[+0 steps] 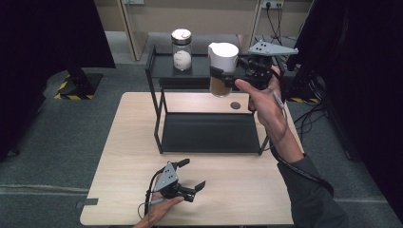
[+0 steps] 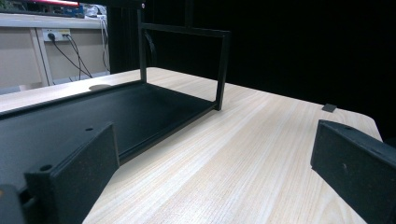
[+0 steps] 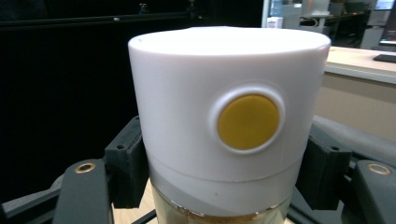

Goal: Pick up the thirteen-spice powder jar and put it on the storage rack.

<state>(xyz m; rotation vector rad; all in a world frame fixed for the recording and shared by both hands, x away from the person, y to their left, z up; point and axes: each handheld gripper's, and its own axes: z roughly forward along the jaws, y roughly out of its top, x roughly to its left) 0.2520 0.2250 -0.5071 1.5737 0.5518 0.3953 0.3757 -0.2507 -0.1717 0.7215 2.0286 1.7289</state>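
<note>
Wood-grain table [image 1: 128, 156] carries a black metal shelf rack [image 1: 209, 130] in the high view. The right gripper [image 1: 227, 76] clamps a white-capped dispenser jar [image 1: 222, 69] of brown contents, lifted beside the rack's upper shelf, where a glass jar [image 1: 181, 50] of white powder stands. The left gripper [image 1: 192, 178] rests near the table's front edge, jaws wide and empty.

Left gripper view: matte black jaws spread over pale wood; the rack's flat tray [image 2: 116, 116] lies ahead.

Right gripper view: jaws press the jar [image 3: 224, 121] just under its smooth cap, which bears a round yellow button [image 3: 248, 122].
</note>
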